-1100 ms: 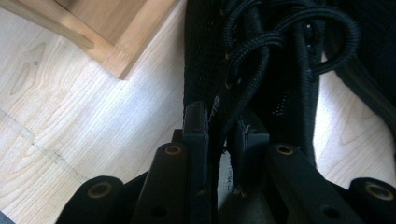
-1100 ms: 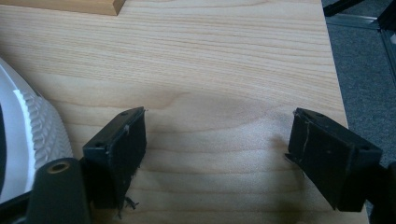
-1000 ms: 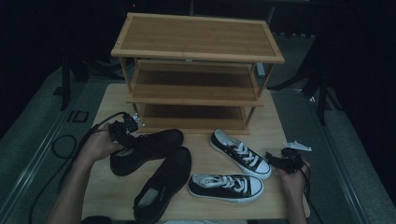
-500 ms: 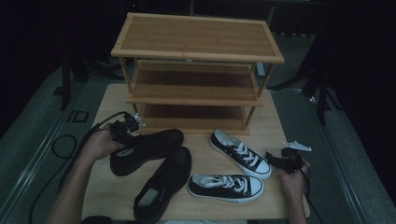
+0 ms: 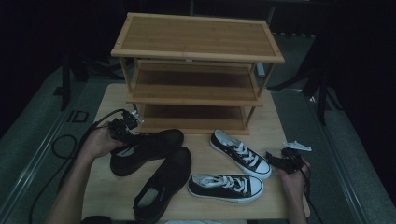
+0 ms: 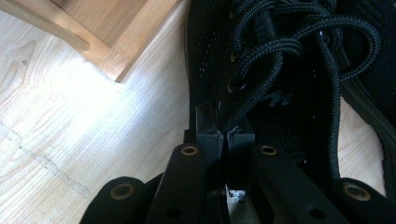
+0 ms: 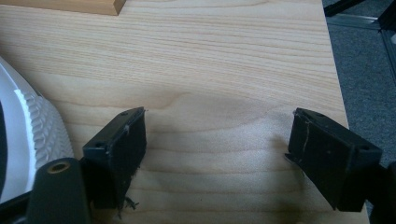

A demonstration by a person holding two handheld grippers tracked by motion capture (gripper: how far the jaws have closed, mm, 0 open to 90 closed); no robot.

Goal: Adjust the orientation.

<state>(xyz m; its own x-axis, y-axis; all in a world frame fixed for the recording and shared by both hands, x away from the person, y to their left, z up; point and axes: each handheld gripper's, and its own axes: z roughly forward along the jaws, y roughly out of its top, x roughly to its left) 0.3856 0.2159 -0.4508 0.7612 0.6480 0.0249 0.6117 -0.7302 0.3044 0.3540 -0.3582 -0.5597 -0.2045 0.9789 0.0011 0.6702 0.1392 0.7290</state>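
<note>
1. All four shoes lie on the worktop (image 5: 102,186) in front of the shoe rack (image 5: 196,70); its three shelves look bare, so by my reading none of the putting-away is done yet.
2. The step in hand looks like the first pick-up: the left gripper (image 5: 125,129) has just been closing its jaws, and in the left gripper view they stand nearly together, pinching the edge of the black shoe (image 6: 289,84) near its laces.
3. That black shoe (image 5: 147,150) rests on the worktop at the left, its toe pointing toward the rack's lowest shelf, and it has not been lifted.
4. The second black shoe (image 5: 163,184) lies just beside it, nearer the person, at a slant.
5. The two black-and-white sneakers (image 5: 240,153) (image 5: 226,186) lie to the right, untouched, near each other.
6. The left hand (image 5: 100,142) reaches in from the lower left, forearm angled up toward the rack, gripper aimed down at the shoe's collar.
7. The right hand (image 5: 292,175) rests low at the worktop's right edge; the right gripper (image 7: 217,154) hovers over bare wood with its jaws spread wide and nothing between them, the white toe of a sneaker just beside it.
8. Left to do, as I judge it: lift each shoe and set all four on the shelves.
</note>
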